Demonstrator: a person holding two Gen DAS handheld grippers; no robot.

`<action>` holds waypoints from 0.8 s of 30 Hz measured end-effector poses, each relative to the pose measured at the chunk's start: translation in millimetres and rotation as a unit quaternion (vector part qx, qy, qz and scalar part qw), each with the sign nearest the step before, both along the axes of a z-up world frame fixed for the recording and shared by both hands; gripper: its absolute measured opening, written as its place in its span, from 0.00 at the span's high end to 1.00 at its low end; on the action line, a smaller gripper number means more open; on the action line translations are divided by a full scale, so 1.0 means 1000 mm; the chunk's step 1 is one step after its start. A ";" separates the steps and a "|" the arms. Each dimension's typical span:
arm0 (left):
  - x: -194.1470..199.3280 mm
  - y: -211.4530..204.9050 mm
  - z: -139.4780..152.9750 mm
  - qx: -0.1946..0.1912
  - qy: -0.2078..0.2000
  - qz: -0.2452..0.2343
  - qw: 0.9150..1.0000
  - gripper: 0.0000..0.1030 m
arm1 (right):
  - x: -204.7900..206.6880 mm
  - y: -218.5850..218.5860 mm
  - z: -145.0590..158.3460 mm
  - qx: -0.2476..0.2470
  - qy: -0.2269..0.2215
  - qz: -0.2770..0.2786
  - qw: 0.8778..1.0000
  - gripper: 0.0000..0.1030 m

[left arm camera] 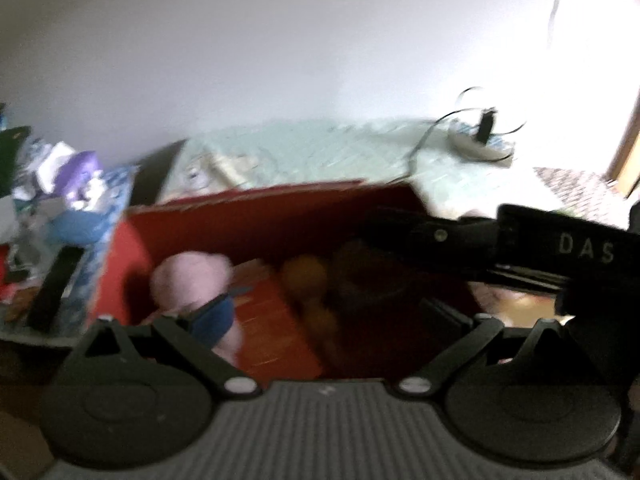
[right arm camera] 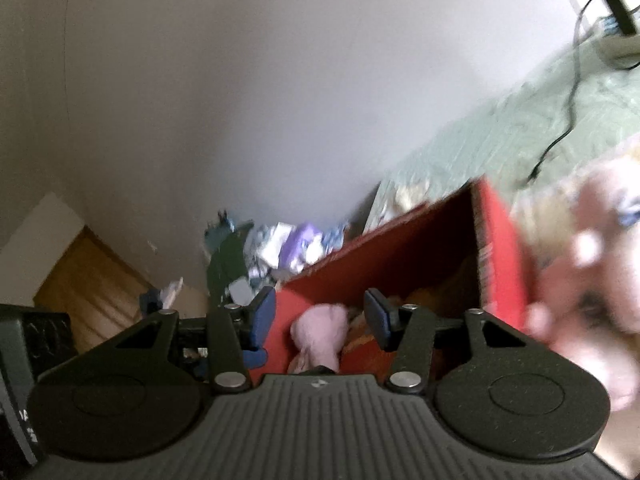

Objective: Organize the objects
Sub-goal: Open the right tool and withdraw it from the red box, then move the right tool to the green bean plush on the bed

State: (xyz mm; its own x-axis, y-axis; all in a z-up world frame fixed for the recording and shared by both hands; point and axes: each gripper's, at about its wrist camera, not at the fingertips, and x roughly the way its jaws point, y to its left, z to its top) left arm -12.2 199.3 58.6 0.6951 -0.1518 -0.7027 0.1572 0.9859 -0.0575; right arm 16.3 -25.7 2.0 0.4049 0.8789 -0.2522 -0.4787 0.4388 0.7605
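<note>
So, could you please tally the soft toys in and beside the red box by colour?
Pink: 2 (the pink toy inside the red box, the blurred pink toy just outside it)
Orange: at least 1 (the orange mass in the box, too blurred to split)
Total: at least 3
</note>
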 end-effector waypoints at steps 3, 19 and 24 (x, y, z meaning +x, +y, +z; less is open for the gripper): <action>0.000 -0.024 0.011 -0.025 -0.012 -0.031 0.999 0.03 | 0.004 -0.035 0.002 0.017 0.005 -0.028 0.999 0.48; 0.020 -0.219 -0.013 -0.106 0.080 -0.246 0.960 0.01 | 0.022 -0.234 -0.022 -0.006 0.040 -0.241 0.970 0.48; 0.025 -0.266 -0.043 -0.092 0.123 -0.279 0.948 0.01 | 0.039 -0.265 -0.042 -0.078 0.055 -0.288 0.953 0.48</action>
State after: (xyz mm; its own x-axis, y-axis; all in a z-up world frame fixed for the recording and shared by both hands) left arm 13.0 -67.0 15.6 0.2899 -0.5830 -0.7590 0.6106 0.7233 -0.3224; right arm 55.6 -290.7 -40.2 0.7726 0.4665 -0.4307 -0.0442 0.7162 0.6965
